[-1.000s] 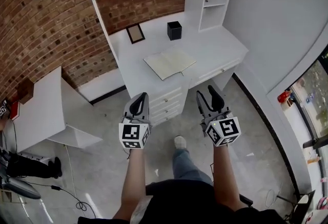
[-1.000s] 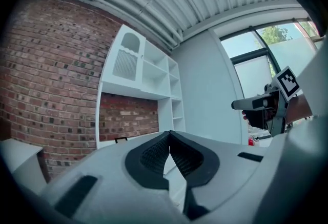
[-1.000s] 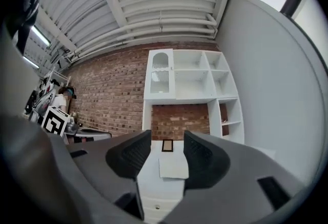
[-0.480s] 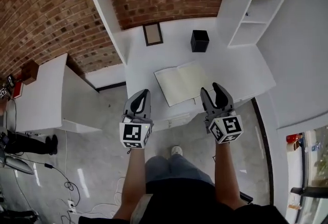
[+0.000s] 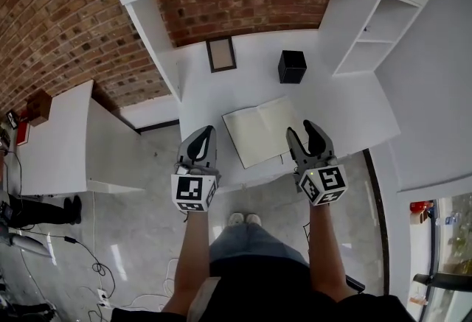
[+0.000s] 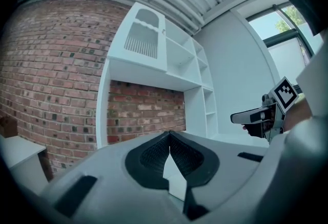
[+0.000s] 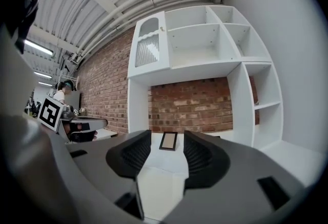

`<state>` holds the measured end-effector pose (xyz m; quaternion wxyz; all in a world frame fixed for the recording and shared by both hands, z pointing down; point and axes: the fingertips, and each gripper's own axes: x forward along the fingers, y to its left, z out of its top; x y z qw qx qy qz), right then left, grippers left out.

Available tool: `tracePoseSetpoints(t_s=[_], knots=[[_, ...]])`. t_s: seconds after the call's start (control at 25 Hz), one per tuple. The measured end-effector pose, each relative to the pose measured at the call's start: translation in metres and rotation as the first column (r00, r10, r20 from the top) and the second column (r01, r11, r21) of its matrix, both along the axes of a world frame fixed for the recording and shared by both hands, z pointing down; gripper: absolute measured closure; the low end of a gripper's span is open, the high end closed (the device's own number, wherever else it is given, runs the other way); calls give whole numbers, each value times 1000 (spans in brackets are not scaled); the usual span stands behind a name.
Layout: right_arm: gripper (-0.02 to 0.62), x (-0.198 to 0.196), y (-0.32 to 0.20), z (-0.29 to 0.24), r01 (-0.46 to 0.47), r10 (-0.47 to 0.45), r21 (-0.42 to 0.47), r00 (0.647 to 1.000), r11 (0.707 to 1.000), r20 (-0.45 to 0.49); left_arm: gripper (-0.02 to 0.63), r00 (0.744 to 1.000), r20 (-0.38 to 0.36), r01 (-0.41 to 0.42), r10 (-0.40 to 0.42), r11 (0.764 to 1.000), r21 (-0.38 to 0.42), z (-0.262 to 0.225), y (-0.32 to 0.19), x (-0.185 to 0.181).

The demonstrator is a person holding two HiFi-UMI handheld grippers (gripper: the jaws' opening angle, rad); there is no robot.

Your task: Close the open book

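Observation:
The open book [image 5: 259, 129] lies flat on the white desk [image 5: 346, 103], cream pages up. My right gripper [image 5: 304, 136] hovers at the book's near right corner, jaws open and empty. In the right gripper view a pale page [image 7: 156, 177] shows low between its fingers. My left gripper [image 5: 198, 142] is at the desk's front left edge, left of the book and apart from it. In the left gripper view its pads [image 6: 154, 154] meet at the tips, shut on nothing.
A black cube-shaped holder [image 5: 292, 66] and a small picture frame [image 5: 220, 54] stand at the back of the desk against the brick wall. White shelves [image 5: 383, 26] rise on the right. A lower white table [image 5: 59, 136] stands to the left. The person's feet [image 5: 243, 219] are by the desk front.
The person has stepped up to the desk. Both grippers now reach its front edge, and the right one has come over the book's near corner.

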<state>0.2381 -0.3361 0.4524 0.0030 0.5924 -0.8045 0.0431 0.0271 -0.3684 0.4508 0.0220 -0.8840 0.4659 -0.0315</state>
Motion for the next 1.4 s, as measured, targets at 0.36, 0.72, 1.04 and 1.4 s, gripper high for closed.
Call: tracePoseSetpoints(t_s=[0.36, 0.72, 1.04, 1.4], knots=[[416, -7, -23, 23, 93, -105, -83, 982, 992, -156, 597, 1000, -3, -5, 5, 1000, -25, 7, -6, 6], [416, -60, -17, 84, 375, -478, -300, 739, 877, -476, 597, 999, 6, 33, -32, 998, -51, 18, 5, -9], [416, -103, 32, 152, 499, -669, -482, 316, 720, -672, 597, 998, 26, 62, -60, 995, -77, 27, 16, -30], [416, -112, 51, 206, 458, -612, -526, 53, 717, -789, 597, 996, 38, 84, -81, 993, -83, 30, 24, -43]])
